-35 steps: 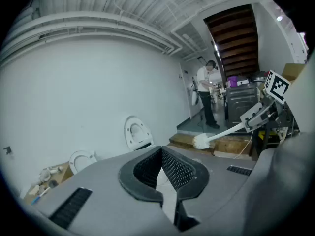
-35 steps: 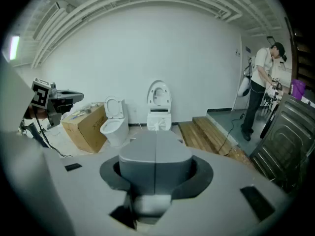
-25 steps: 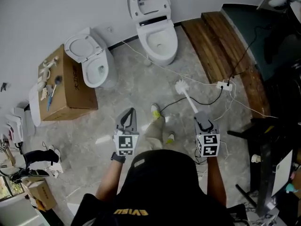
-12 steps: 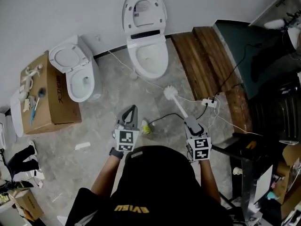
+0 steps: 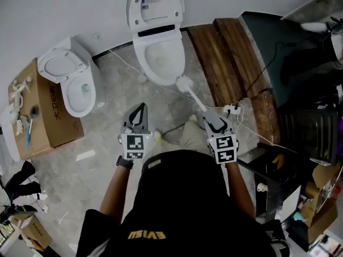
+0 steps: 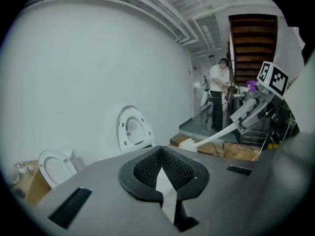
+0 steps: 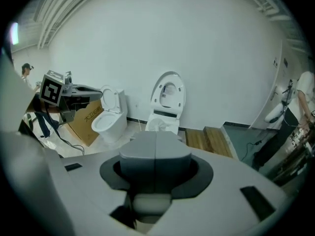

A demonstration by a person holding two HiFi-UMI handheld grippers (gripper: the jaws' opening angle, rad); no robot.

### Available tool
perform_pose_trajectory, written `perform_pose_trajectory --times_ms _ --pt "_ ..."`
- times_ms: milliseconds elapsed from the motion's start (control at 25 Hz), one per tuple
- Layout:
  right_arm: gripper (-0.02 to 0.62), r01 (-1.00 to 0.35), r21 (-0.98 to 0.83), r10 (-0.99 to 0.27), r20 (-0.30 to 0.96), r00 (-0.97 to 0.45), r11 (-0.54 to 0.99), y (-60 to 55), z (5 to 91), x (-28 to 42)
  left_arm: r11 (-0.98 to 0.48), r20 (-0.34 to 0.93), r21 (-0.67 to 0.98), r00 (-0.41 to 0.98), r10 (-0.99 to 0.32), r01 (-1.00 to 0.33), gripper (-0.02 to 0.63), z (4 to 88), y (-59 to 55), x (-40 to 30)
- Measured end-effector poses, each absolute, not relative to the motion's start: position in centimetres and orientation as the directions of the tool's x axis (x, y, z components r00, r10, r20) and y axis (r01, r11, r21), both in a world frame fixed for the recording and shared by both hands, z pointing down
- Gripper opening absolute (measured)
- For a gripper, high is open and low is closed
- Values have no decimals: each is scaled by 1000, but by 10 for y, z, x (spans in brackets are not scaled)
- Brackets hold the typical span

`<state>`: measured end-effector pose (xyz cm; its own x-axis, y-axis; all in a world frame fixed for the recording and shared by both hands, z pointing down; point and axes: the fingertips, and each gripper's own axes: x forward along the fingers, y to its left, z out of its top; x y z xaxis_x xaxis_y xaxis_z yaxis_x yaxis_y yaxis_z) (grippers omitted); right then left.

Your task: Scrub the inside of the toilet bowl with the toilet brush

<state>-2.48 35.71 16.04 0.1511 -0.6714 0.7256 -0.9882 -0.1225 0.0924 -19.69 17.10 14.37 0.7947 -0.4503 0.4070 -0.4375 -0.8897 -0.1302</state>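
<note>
Toilet brush [image 5: 186,85]: white plastic, slim straight handle w/ a rounded bristle head. Its handle end sat between the jaws of the right gripper [image 5: 214,121], which were clenched on it. The shaft ran up and to the left from that gripper. In the head view the bristle head lay just beside the front right edge of the toilet bowl [image 5: 153,75]. We could not tell its height above the rim, nor whether it touched the porcelain.

In the right gripper view the smooth grey jaws stood together. They covered nearly all of the brush; only a pale section of handle showed below them.

The left gripper [image 5: 141,107] was closed on nothing. Its black ribbed pads [image 6: 147,167] met at the far tips and left only a narrow wedge of light nearer the camera. It was held level w/ the right gripper and well apart from the brush.

The bowl was glossy white ceramic, oval, w/ its lid [image 5: 154,1] raised against the wall. The bowl's interior was too washed out to read.

A second toilet [image 5: 72,84], also open, stood to the left by a cardboard box [image 5: 43,127]. Items on top of the box were too small to identify. Dark wooden planks [image 5: 214,52] lay to the right. The floor [image 5: 107,138] was grey mottled stone.

The person's head and shoulders hid both forearms in part.
</note>
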Motion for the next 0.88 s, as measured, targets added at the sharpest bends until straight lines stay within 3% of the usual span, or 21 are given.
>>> perform_pose_trajectory --times_ms 320,560,880 --pt "164 -990 51 -613 789 -39 128 232 215 80 -786 512 -138 636 -577 -602 17 201 91 -128" --pt "163 -935 -60 -482 844 -235 350 152 273 182 -655 549 -63 522 -653 -753 17 228 39 -34" --pt "158 -851 -91 -296 914 -278 517 40 409 226 -590 564 -19 479 -673 -807 17 308 -9 3"
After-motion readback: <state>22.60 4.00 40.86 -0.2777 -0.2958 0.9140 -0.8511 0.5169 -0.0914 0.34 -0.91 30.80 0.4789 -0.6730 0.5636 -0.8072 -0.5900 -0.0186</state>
